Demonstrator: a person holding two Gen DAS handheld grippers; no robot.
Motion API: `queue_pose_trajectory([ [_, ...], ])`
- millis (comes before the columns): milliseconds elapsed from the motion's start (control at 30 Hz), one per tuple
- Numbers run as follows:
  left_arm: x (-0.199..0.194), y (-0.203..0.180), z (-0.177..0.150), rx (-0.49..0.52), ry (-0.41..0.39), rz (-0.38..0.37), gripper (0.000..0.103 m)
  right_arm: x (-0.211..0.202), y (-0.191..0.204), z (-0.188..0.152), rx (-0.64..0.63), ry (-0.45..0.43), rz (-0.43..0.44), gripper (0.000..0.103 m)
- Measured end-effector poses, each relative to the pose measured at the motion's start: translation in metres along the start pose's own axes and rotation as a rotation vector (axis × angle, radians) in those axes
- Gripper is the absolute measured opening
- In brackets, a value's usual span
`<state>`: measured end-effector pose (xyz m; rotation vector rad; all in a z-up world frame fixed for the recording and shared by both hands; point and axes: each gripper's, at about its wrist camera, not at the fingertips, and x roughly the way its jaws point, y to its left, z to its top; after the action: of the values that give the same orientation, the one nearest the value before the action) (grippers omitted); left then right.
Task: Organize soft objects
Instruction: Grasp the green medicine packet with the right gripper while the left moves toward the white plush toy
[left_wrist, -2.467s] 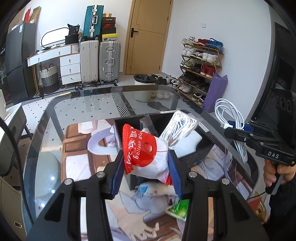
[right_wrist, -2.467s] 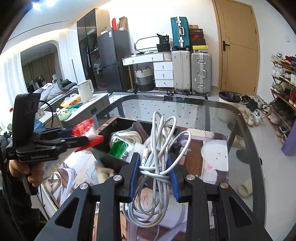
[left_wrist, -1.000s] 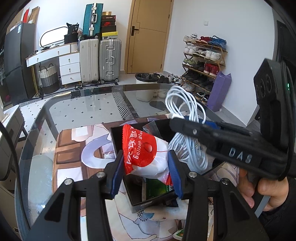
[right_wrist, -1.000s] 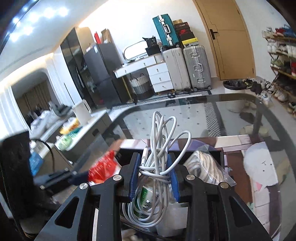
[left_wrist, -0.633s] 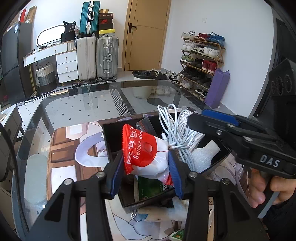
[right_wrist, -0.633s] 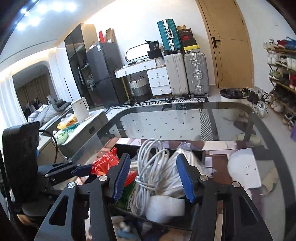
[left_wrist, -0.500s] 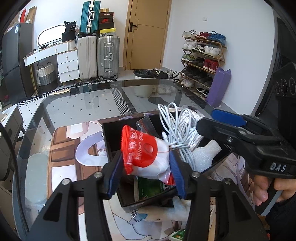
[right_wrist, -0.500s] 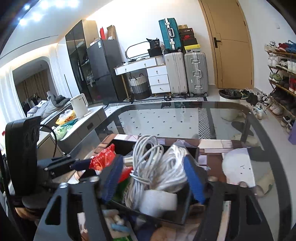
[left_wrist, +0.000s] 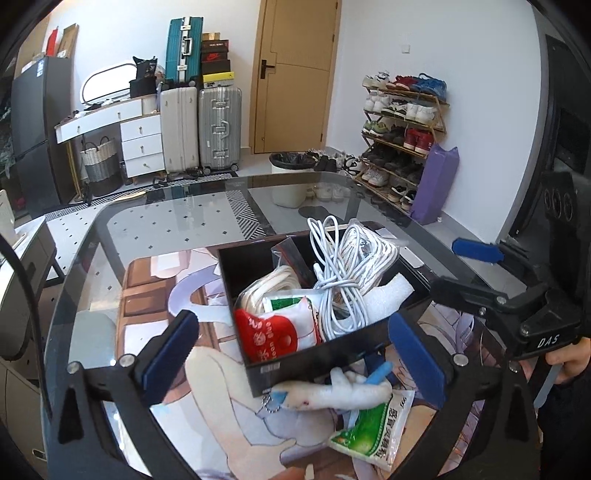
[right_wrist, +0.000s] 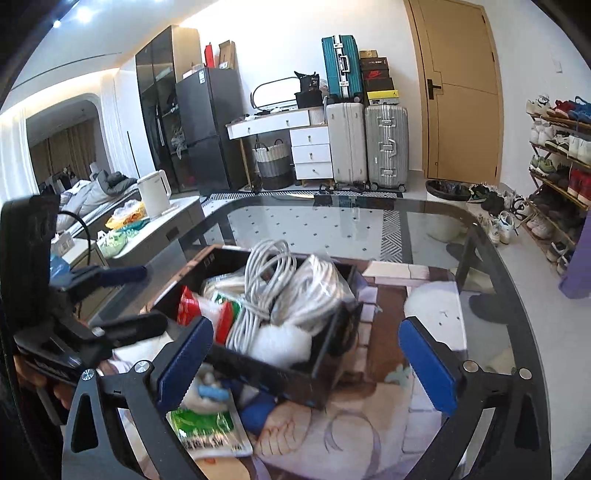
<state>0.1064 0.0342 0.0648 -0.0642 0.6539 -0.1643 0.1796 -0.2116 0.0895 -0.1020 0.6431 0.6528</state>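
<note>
A black open box (left_wrist: 332, 350) (right_wrist: 321, 365) sits on a printed mat on the glass table. In it lie a red and white balloon glue bag (left_wrist: 269, 338) (right_wrist: 188, 306), a white cable coil (left_wrist: 340, 269) (right_wrist: 266, 280), a bagged white cord and a white foam piece (left_wrist: 384, 295). My left gripper (left_wrist: 291, 354) is open and empty, just in front of the box. My right gripper (right_wrist: 306, 354) is open and empty, over the box's near side. A white plush keychain (left_wrist: 332, 393) and a green bag (left_wrist: 373, 432) (right_wrist: 203, 424) lie on the mat before the box.
The glass table's rounded edge (left_wrist: 110, 206) runs behind the box. The right gripper's body (left_wrist: 517, 306) stands right of the box in the left wrist view; the left gripper's body (right_wrist: 55, 314) stands left of it in the right wrist view. Suitcases, drawers and a shoe rack line the walls.
My left gripper opened and dropped the red balloon glue bag into the box. My right gripper opened, left the white cable coil in the box, and both pulled back.
</note>
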Motion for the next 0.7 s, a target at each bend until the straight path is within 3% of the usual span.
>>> queue_pose_trajectory([
  [700,-0.02,0.004,-0.04,-0.034,0.024,0.068,0.103,-0.004,0.025,-0.035,-0.066,0.126,0.056,0.102],
])
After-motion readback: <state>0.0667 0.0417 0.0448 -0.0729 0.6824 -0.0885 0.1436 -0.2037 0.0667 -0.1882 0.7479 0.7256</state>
